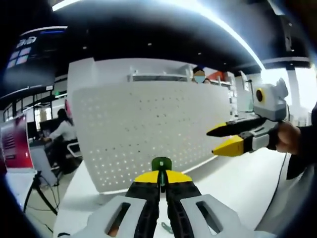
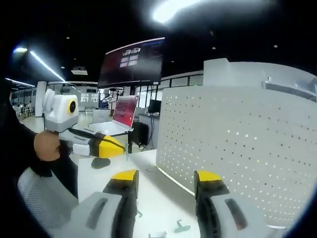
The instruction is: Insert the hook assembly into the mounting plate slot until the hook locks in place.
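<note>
yellow-tipped and black, your left gripper has its jaws clenched together on a small green hook assembly, whose rounded green head stands just above the fingertips in the left gripper view. straight ahead of those fingertips, well beyond the hook, stands the white perforated mounting plate, upright on the white tabletop. off to the right of your fingers the right gripper comes into the picture, held by your hand, its two yellow-tipped jaws spread apart with nothing between them. a small grey-green part lies on the tabletop just below your jaws; it is too blurred to name.

in the right gripper view, your right gripper stands released, jaws wide apart, nothing between them. the perforated mounting plate rises ahead and to the right of the fingers. to the left of them the left gripper shows, held in your other hand; from here you cannot tell how its jaws stand. small green-grey pieces lie on the tabletop between your jaws, near their base.
</note>
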Motion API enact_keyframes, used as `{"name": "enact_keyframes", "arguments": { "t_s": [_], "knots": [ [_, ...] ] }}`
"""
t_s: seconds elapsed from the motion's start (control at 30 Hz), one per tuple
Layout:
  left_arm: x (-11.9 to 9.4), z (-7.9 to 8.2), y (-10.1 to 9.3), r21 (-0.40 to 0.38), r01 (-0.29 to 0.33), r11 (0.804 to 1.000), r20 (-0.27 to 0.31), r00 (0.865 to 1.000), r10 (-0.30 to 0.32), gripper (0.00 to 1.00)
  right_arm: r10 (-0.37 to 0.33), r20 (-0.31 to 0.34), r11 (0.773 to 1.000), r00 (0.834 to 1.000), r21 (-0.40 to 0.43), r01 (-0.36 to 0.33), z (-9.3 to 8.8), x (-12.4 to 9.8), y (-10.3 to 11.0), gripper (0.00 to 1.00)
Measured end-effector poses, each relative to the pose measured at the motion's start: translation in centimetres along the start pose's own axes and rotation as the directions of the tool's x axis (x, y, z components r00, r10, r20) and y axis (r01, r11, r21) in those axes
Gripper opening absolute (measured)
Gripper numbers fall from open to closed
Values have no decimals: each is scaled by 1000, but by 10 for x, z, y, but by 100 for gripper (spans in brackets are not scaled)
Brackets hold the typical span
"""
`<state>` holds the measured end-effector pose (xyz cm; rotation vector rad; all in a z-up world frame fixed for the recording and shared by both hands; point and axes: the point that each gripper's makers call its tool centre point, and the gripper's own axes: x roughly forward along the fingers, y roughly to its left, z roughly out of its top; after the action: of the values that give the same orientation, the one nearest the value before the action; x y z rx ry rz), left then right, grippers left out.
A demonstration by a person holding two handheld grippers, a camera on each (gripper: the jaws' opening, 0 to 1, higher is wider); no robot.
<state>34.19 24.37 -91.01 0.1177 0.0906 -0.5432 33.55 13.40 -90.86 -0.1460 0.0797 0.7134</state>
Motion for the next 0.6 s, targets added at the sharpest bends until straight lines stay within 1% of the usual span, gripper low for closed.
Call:
{"name": "enact_keyframes", "arguments": {
  "t_s": [0.1,0.27,0.5,0.6],
  "knots": [
    [7,15,14,-5,-24,1000,17,1000,24,3,-15,25,1000,1000,11,15,7,-4,-4,48],
    [18,34,36,5,-63,998,30,998,63,3,-30,40,1000,999,7,30,11,-6,-8,49],
    [31,53,56,11,-93,996,47,995,92,3,-52,57,999,997,-4,52,17,-10,-15,50],
    [38,65,64,11,-101,995,61,993,100,3,-60,65,998,996,-5,61,20,-12,-17,50]
  ]
}}
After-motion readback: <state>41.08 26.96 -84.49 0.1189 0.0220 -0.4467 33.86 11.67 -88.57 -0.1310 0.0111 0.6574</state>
